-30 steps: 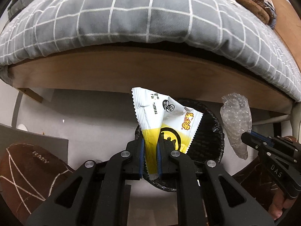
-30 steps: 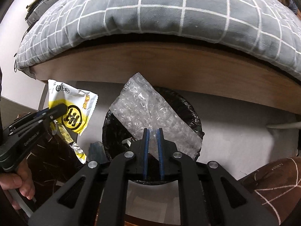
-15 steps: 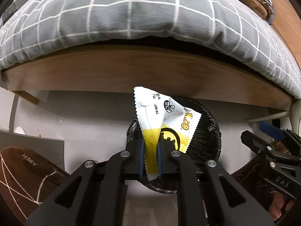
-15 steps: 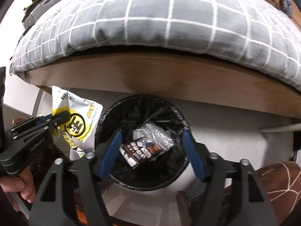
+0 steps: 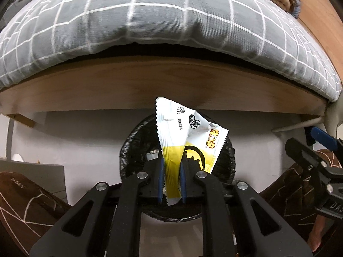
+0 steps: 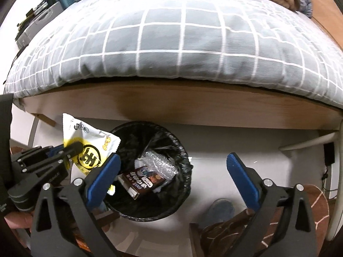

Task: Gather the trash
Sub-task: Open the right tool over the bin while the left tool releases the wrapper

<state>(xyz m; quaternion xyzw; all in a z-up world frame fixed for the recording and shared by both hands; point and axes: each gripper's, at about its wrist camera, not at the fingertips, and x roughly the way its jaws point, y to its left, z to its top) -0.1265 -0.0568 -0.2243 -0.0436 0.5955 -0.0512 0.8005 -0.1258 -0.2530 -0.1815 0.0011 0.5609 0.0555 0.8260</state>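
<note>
Bubble wrap [image 6: 159, 163] that hung from the right gripper [image 6: 173, 167] a second ago now lies in the black-lined bin [image 6: 182, 150], beside a dark carton; that gripper's jaws have just been opening and stand wide with nothing between them. At nine o'clock of the bin in the right wrist view, the left gripper [image 5: 171, 171] pinches the yellow-and-white snack wrapper [image 5: 182, 132] by its lower edge. Seen from the left wrist, the wrapper hangs over the bin's mouth. A clean drop probably means centring it before letting go, since light film drifts toward the rim.
</note>
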